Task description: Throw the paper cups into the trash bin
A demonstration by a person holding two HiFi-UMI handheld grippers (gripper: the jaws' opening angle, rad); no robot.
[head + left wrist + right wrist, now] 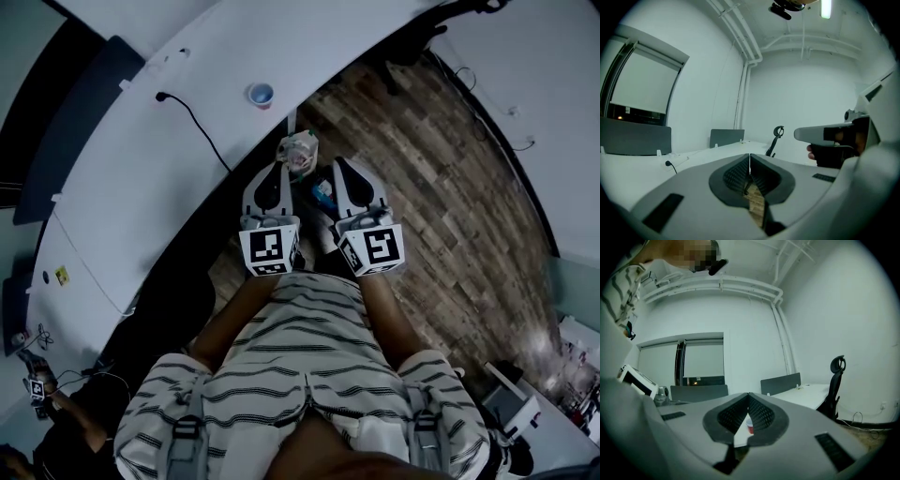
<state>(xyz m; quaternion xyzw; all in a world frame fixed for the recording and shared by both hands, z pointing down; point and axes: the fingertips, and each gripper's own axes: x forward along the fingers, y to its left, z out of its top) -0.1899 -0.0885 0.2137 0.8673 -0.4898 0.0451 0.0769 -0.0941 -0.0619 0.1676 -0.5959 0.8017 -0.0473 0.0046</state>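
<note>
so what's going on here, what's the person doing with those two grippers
A person in a striped shirt holds a gripper in each hand, both pointing forward. The left gripper and right gripper have their fingers shut on nothing. One paper cup stands on the white desk ahead, and the bag-lined trash bin sits on the floor just past the grippers.

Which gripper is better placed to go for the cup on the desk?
Right, probably. The right gripper looks aimed at the cup: its own view shows the cup straight beyond the shut jaws. The left gripper is shut too, and its view shows no cup.
</note>
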